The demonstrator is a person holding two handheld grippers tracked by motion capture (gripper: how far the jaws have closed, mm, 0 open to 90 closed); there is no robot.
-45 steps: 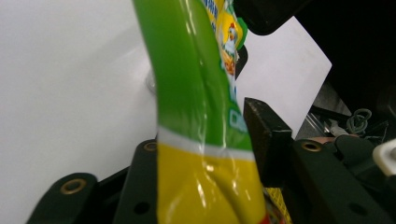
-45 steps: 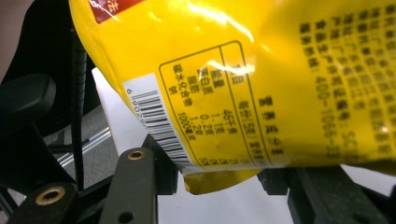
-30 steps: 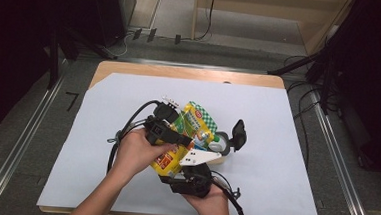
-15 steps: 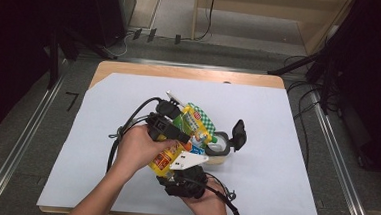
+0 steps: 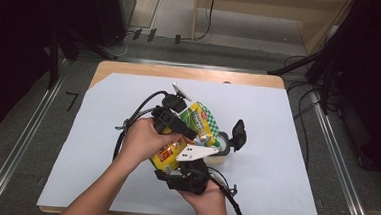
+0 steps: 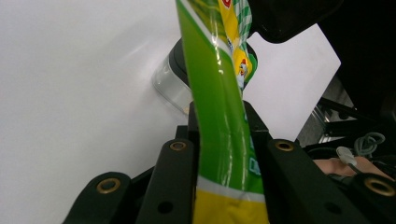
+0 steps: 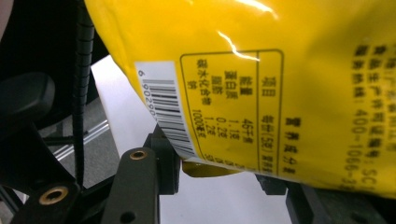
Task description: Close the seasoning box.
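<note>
Right gripper view shows the snack bag's (image 7: 243,88) barcode (image 7: 166,109).

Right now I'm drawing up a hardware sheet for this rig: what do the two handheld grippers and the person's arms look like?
Both grippers are black. The left gripper has two flat black jaws with brass-ringed screw holes. The right gripper has matching jaws and brass rings. In the high view a black cable loops from the left one, another trails from the right, and each carries a pale three-cornered plate. Both forearms are bare; no sleeves or gloves show.
</note>
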